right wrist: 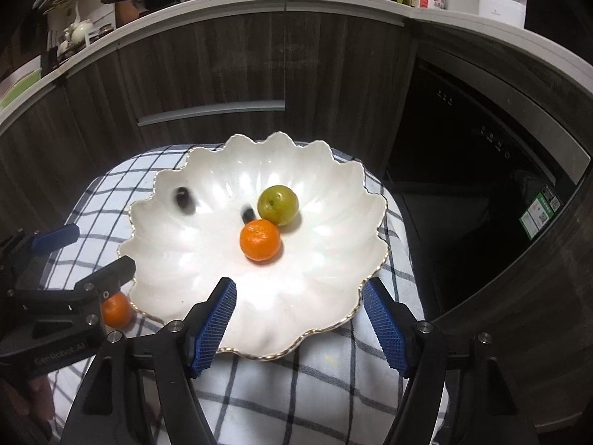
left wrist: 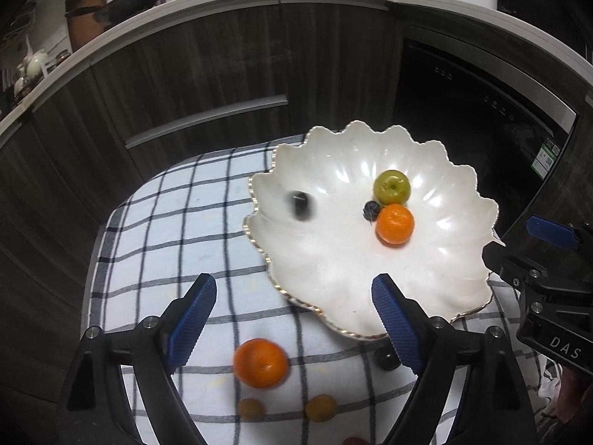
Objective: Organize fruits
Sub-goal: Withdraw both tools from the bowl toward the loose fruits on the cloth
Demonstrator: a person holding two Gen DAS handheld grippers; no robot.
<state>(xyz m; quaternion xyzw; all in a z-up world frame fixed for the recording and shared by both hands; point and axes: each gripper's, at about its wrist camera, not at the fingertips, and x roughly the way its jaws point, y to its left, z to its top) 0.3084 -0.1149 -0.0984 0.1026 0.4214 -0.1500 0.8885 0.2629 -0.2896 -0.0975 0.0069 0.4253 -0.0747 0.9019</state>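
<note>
Fruits, partly gathered, on a counter (left wrist: pixel 148 222) draped in a blue-checked cloth (left wrist: pixel 166 200).

Receptacle: white scalloped bowl (left wrist: pixel 370 270) with a gilt rim, resting on the cloth.

Already in the bowl:
- green apple-like fruit (left wrist: pixel 392 187), just beside an orange mandarin (left wrist: pixel 394 224); the two look to be touching.
- small dark berry (left wrist: pixel 371 210), tucked against both.
- second dark fruit (left wrist: pixel 301 205), apart from the others toward the bowl's left side, smeared by blur and so apparently rolling.

Outside the bowl, on the cloth:
- orange mandarin, loose (left wrist: pixel 261 362), near the bowl's front rim, slightly blurred.
- two small yellow-brown fruits (left wrist: pixel 321 408), side by side at the near edge.
- dark round fruit (left wrist: pixel 385 359), half hidden behind a blue pad under the bowl's rim.
- reddish item at the very bottom edge, too cropped to identify.

Left tool (left wrist: pixel 294 319): released, jaws wide, nothing between the pads; it hangs over the cloth by the bowl's front-left rim.

Right tool (right wrist: pixel 299 324): released, jaws parted and empty, poised over the bowl's near rim.

Progress, as judged: roughly half done. Four pieces are placed; at least four remain on the cloth, the loose mandarin sitting handiest to the left tool.
</note>
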